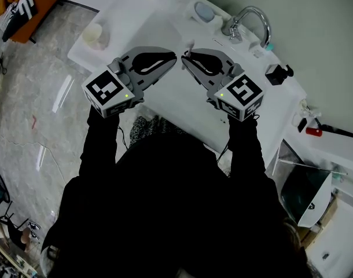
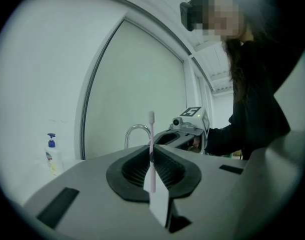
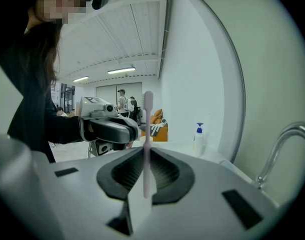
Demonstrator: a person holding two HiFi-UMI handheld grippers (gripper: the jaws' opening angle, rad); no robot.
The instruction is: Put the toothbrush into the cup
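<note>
A thin pink toothbrush (image 2: 151,134) stands upright, bristle head on top, between the tips of my two grippers, which face each other above the white counter (image 1: 165,97). From the head view only a sliver of the toothbrush (image 1: 190,46) shows. My left gripper (image 1: 174,58) is shut on the handle, seen up close in the left gripper view (image 2: 151,156). My right gripper (image 1: 184,57) also pinches the toothbrush (image 3: 147,114) between its pads (image 3: 145,156). The pale cup (image 1: 96,35) sits at the counter's far left corner, well clear of both grippers.
A chrome faucet (image 1: 252,16) and a soap dish (image 1: 204,11) stand at the back of the counter. A black object (image 1: 278,73) lies to the right. A pump bottle (image 3: 198,139) stands by the wall. The marble floor (image 1: 37,109) lies to the left.
</note>
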